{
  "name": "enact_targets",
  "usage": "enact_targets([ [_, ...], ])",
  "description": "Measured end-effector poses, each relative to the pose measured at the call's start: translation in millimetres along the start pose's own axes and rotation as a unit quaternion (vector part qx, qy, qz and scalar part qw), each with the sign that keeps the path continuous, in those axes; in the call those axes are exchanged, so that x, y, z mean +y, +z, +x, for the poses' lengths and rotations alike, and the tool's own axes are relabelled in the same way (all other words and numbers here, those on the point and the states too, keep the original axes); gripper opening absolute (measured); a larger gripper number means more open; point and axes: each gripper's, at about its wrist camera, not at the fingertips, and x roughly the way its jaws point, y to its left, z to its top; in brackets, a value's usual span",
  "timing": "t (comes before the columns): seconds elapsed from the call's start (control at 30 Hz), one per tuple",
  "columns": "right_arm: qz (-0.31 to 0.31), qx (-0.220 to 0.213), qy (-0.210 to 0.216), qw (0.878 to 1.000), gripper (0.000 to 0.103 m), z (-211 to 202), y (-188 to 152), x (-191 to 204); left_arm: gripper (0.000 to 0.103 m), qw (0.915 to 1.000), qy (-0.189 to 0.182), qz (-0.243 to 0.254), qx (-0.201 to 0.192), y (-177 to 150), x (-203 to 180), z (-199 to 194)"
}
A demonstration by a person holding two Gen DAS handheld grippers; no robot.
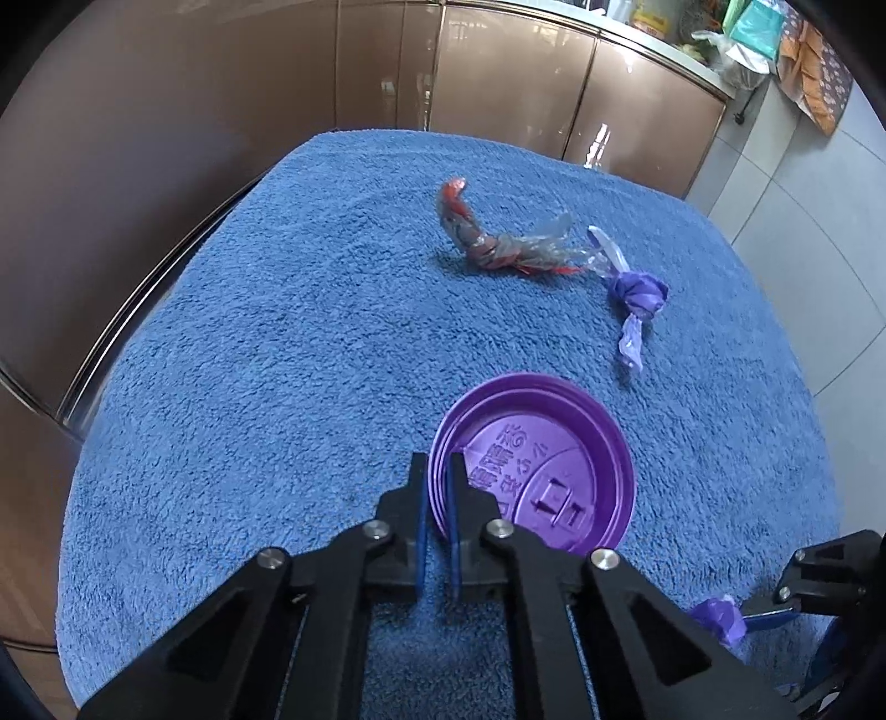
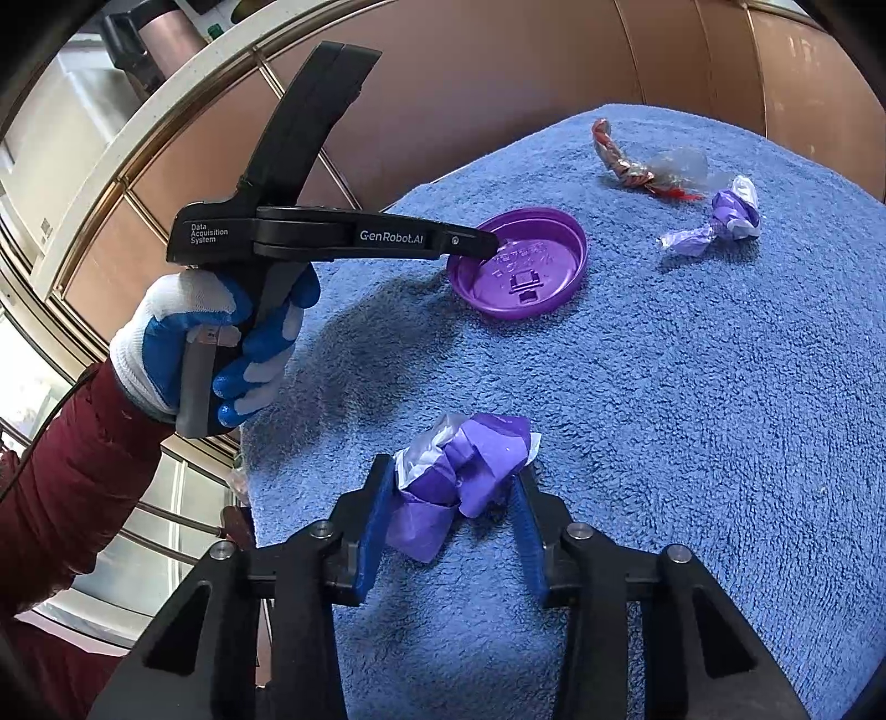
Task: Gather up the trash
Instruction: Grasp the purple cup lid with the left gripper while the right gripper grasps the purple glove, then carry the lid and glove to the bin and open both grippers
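Observation:
My left gripper (image 1: 437, 471) is shut on the rim of a purple plastic cup lid (image 1: 554, 471), which sits tilted on the blue towel (image 1: 277, 360); the lid also shows in the right wrist view (image 2: 520, 271). My right gripper (image 2: 457, 482) is open around a crumpled purple wrapper (image 2: 465, 471) near the towel's front edge; its jaws stand on either side of it. Farther back lie a twisted clear and red wrapper (image 1: 487, 238) (image 2: 626, 160) and a knotted purple wrapper (image 1: 637, 299) (image 2: 725, 221).
The towel covers a small table. Brown glossy cabinet doors (image 1: 498, 83) stand behind it. A tiled floor (image 1: 803, 221) is to the right. A counter with bags (image 1: 758, 33) is at the far right. The gloved left hand (image 2: 221, 343) holds its gripper at the left.

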Motion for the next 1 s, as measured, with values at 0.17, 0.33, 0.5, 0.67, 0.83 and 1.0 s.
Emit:
enact_targets([
  [0.17,-0.007,-0.008,-0.002,1.0,0.034,-7,-2,3,0.004,0.9996,-0.01,-0.022,-0.011,-3,5,-14],
  [0.33,-0.01,-0.026,0.001,1.0,0.033,-23,-4,3,0.004,0.9991,-0.009,-0.039,-0.017,-6,9,-26],
  [0.5,-0.006,-0.048,-0.004,0.999,0.033,-47,-11,1,0.004,0.9979,-0.013,-0.058,-0.026,-5,9,-42],
  [0.67,0.012,-0.081,-0.014,0.997,0.033,-81,-24,-6,0.004,0.9968,-0.022,-0.068,-0.036,-2,2,-61],
  [0.83,0.04,-0.121,-0.037,0.991,0.033,-124,-38,-25,0.004,0.9962,-0.037,-0.065,-0.045,6,-16,-75],
  [1.0,0.077,-0.163,-0.077,0.98,0.033,-174,-57,-54,0.004,0.996,-0.061,-0.041,-0.051,21,-53,-81],
])
